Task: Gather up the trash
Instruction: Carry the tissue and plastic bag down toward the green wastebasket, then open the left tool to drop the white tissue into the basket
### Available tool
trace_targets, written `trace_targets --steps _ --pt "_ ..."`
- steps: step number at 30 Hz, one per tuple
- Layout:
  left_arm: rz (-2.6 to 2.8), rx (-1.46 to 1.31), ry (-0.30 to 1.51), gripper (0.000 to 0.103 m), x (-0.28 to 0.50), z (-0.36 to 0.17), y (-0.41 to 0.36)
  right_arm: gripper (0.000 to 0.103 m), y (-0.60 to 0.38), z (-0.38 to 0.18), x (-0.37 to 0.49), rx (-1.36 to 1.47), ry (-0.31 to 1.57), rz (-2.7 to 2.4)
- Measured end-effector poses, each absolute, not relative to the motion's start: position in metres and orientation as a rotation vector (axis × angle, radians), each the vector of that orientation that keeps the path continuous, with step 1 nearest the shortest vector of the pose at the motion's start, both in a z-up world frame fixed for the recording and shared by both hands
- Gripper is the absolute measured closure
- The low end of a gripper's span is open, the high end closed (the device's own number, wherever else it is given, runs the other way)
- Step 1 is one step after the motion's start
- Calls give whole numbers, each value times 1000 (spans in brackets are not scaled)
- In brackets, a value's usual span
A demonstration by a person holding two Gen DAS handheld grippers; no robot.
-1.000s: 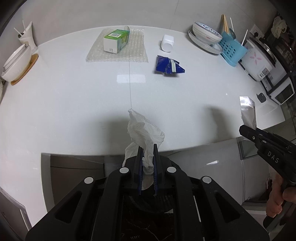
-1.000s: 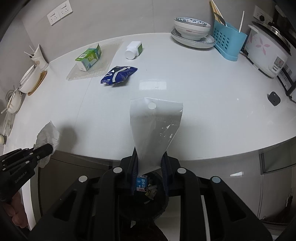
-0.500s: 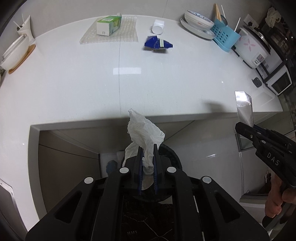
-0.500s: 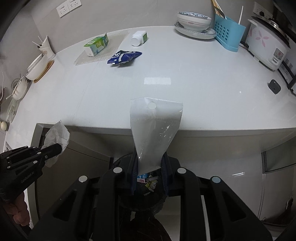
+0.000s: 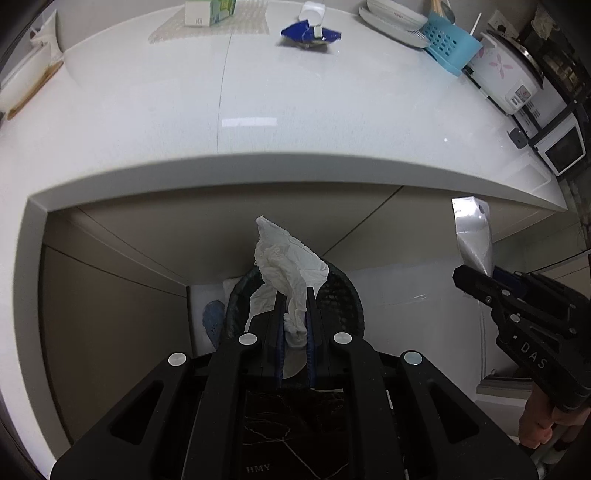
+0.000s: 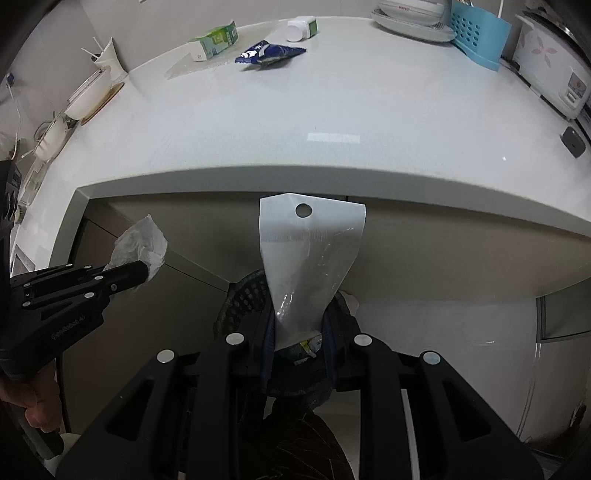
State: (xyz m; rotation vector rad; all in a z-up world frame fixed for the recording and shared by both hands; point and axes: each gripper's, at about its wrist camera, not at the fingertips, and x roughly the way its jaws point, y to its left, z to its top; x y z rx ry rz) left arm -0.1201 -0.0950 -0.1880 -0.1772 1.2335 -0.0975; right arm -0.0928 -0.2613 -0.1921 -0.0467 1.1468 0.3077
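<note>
My left gripper [image 5: 294, 295] is shut on a crumpled white tissue [image 5: 286, 258], held over a black mesh trash bin [image 5: 343, 295] on the floor below the counter edge. My right gripper [image 6: 299, 317] is shut on a clear plastic bag with a hang hole [image 6: 310, 254], above the same bin [image 6: 240, 299], which holds some trash. Each gripper shows in the other's view: the right gripper [image 5: 476, 275] at right, the left gripper [image 6: 142, 267] at left. A blue snack wrapper [image 5: 310, 34] lies far back on the white counter [image 5: 295, 122].
On the counter sit a green-white carton [image 5: 208, 9] on bubble wrap, a white bottle [image 5: 312, 10], stacked dishes [image 5: 391, 16], a blue utensil rack [image 5: 450, 46] and a rice cooker [image 5: 506, 79]. Cabinet fronts [image 5: 110, 314] stand under the counter.
Both grippers have pulled back from over the counter and dropped below its front edge, carrying the tissue and the plastic bag over the trash bin.
</note>
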Motion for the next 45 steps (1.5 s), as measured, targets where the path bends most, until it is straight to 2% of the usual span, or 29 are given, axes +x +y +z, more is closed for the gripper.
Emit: trace_targets --steps 14,21,33,45 --pt "-94 -247 1287 95 -115 -274 -94 82 -271 -266 -86 -27 1273 255" --pt "-93 -239 1338 95 -115 -319 -100 82 -273 -286 -86 -28 1294 254" --pt "-140 -172 1378 90 -108 -334 -129 82 -270 -300 -85 -11 1333 251" --pt "-140 -166 1380 61 -111 -333 -126 82 -275 -296 -79 -8 1344 252"
